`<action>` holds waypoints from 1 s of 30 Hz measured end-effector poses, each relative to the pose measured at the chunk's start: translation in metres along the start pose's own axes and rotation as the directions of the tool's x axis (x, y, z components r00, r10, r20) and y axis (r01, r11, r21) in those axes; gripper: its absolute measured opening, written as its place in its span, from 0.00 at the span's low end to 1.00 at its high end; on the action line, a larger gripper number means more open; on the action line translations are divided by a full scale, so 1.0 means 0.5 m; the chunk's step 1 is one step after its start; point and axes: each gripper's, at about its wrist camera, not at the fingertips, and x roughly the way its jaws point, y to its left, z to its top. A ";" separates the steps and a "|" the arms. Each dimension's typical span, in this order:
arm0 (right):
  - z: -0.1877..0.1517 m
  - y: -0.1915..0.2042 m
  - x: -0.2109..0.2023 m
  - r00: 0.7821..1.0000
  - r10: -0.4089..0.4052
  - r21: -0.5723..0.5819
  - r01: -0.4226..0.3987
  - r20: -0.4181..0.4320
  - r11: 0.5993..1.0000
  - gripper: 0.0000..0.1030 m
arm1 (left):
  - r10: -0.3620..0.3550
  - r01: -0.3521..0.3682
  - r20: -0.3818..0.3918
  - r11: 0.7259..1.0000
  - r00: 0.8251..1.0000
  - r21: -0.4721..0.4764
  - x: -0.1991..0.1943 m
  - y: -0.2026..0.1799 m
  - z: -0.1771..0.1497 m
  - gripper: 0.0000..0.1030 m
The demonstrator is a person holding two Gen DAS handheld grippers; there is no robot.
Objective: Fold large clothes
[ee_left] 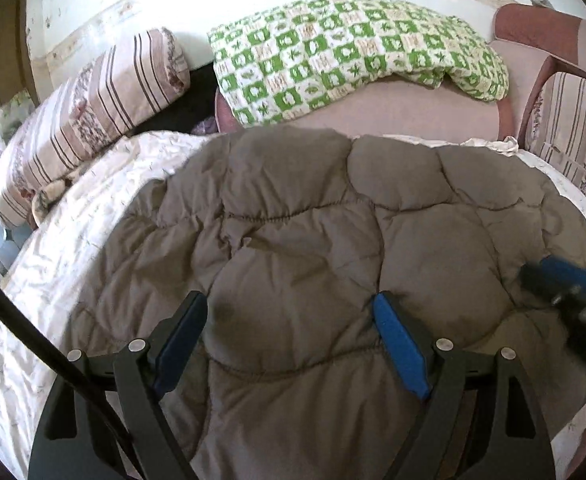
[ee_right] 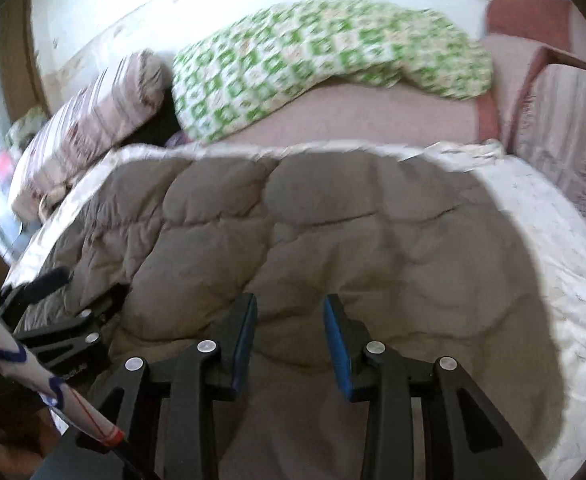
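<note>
Brown quilted jacket point(ee_left: 293, 240) lies spread on the white bed sheet point(ee_left: 53, 280). Above the jacket, left hand-held gripper point(ee_left: 291, 312) stands wide open, right hand-held gripper point(ee_right: 289, 316) half open, both empty.

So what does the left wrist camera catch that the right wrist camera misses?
Only the left wrist view shows the left gripper head-on, jaws wide apart, and the striped cushion's floral pattern sharply. Only the right wrist view shows a white pole with blue zigzag markings at the lower left, and the right gripper with a narrower gap. Both show the puffy grey-brown quilted coat on the white bedsheet and the green-and-white checked blanket.
</note>
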 end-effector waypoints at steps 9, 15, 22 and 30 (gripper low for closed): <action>-0.085 -0.096 -0.124 0.998 -0.059 0.136 0.061 -0.023 0.989 0.37 | 0.023 -0.021 0.052 0.999 0.998 -0.048 -0.140 0.039 -0.052 0.82; -0.120 -0.130 -0.178 0.994 -0.105 0.166 0.103 0.001 0.981 0.45 | 0.130 -0.127 0.016 0.987 0.991 -0.102 -0.169 0.092 -0.119 0.82; -0.142 -0.144 -0.138 0.991 -0.121 0.170 0.130 -0.059 0.977 0.46 | 0.149 -0.165 -0.103 0.972 0.983 -0.167 -0.104 0.137 -0.155 0.82; -0.154 -0.127 -0.101 0.984 -0.160 0.113 0.169 -0.084 0.979 0.53 | 0.178 -0.188 -0.076 0.971 0.981 -0.151 -0.097 0.125 -0.163 0.84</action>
